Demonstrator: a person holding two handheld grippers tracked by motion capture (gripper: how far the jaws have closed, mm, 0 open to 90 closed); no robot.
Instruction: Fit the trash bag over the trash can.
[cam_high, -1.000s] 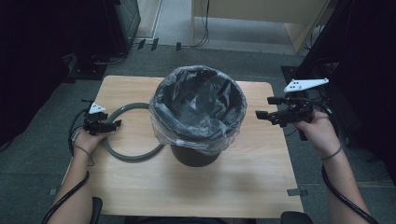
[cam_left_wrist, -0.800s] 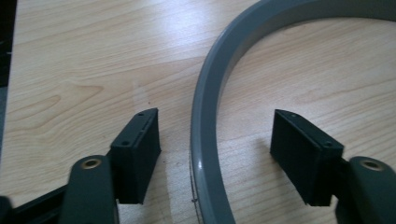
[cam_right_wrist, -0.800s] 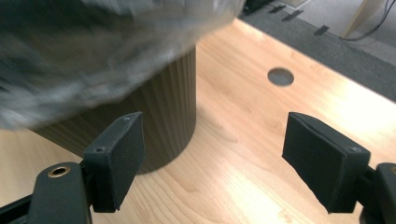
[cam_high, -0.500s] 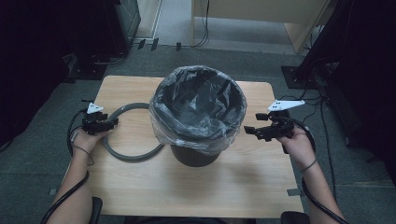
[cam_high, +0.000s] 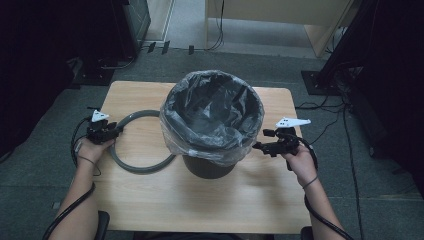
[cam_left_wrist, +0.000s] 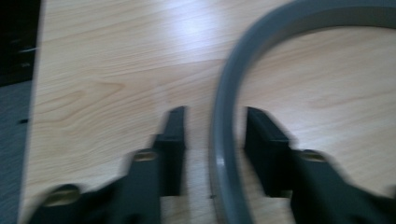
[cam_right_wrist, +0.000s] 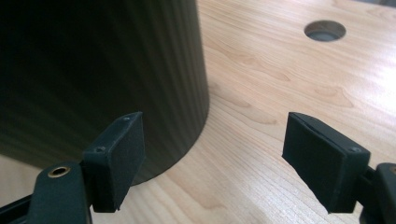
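A dark round bin (cam_high: 207, 167) lined with a black bag (cam_high: 212, 107) stands in the middle of the wooden table (cam_high: 200, 205). A grey ring (cam_high: 135, 167) lies flat to its left, partly tucked behind the bin. My left gripper (cam_high: 116, 131) straddles the ring's left rim. In the left gripper view the ring (cam_left_wrist: 224, 140) runs between the jaws of the left gripper (cam_left_wrist: 215, 114), which have just been closing, with a gap still showing on one side. My right gripper (cam_high: 257, 146) hovers open beside the bin's right side. The bin wall (cam_right_wrist: 102, 60) stands just left of the right gripper (cam_right_wrist: 217, 135).
A round cable hole (cam_right_wrist: 324, 30) sits in the tabletop beyond the right gripper. Cables trail from both grippers over the table edges. Dark equipment and a wooden desk stand on the grey floor behind the table.
The right hand has come down from beside the bin's rim to low by its base. The left gripper stayed over the ring and its jaws narrowed.
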